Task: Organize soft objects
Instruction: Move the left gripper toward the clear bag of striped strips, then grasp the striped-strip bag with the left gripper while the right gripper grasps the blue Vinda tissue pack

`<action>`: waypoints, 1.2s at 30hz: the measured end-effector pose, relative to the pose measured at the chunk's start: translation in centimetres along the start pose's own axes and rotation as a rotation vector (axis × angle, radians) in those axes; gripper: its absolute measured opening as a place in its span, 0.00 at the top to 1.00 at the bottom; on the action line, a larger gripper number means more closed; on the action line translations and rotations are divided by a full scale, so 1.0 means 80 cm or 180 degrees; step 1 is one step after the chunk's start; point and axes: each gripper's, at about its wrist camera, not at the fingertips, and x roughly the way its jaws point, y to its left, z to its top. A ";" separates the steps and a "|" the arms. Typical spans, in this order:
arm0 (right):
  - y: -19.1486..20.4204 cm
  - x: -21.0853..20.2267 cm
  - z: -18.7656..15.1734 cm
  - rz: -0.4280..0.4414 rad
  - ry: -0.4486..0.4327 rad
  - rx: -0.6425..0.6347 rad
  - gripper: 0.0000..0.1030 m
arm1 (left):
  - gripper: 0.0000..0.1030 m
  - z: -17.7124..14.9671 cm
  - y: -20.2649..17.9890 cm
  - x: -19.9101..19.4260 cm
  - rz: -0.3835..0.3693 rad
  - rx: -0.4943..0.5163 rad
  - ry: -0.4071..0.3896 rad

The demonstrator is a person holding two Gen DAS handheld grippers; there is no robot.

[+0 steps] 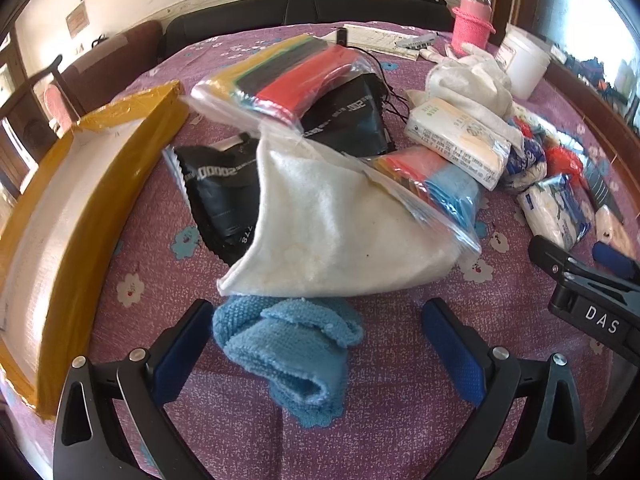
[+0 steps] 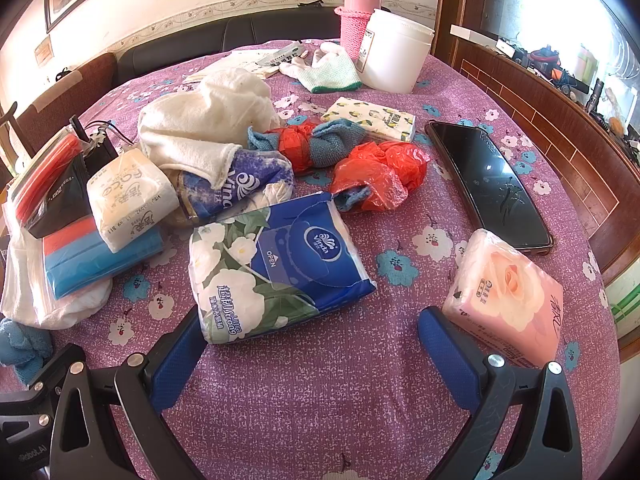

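A crumpled blue cloth (image 1: 288,348) lies on the purple flowered bedspread (image 1: 400,420) between the fingers of my left gripper (image 1: 320,344), which stands open around it. Just beyond it rests a white towel (image 1: 332,232) half in a clear bag. My right gripper (image 2: 308,344) is open over bare bedspread (image 2: 320,400). A blue Vinda tissue pack (image 2: 276,264) sits just ahead of its left finger. A pink rose tissue pack (image 2: 508,296) touches its right finger. The blue cloth (image 2: 20,344) also shows at the right wrist view's left edge.
A yellow-taped box (image 1: 68,216) lines the left side. Bagged coloured cloths (image 1: 288,76), black packets (image 1: 224,196), tissue packs (image 1: 460,140), a white towel (image 2: 208,120), red bags (image 2: 376,172), a phone (image 2: 488,184), a white tub (image 2: 396,52) and a pink bottle (image 2: 358,16) crowd the bed.
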 end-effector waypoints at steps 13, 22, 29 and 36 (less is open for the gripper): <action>0.002 -0.004 0.010 0.0012 0.0309 -0.0012 0.01 | 0.01 -0.007 -0.002 -0.015 -0.0384 0.0333 0.0201; -0.044 -0.111 0.027 0.0377 -0.0134 0.0108 0.03 | 0.09 0.012 0.093 -0.148 -0.0707 0.0104 -0.0684; -0.146 -0.190 0.037 0.0220 -0.0897 0.0686 0.00 | 0.08 0.044 0.151 -0.145 -0.0411 -0.0092 -0.0720; -0.128 -0.124 0.035 0.1058 -0.0067 0.0802 0.01 | 0.08 0.069 0.130 -0.109 -0.0421 0.0144 -0.0516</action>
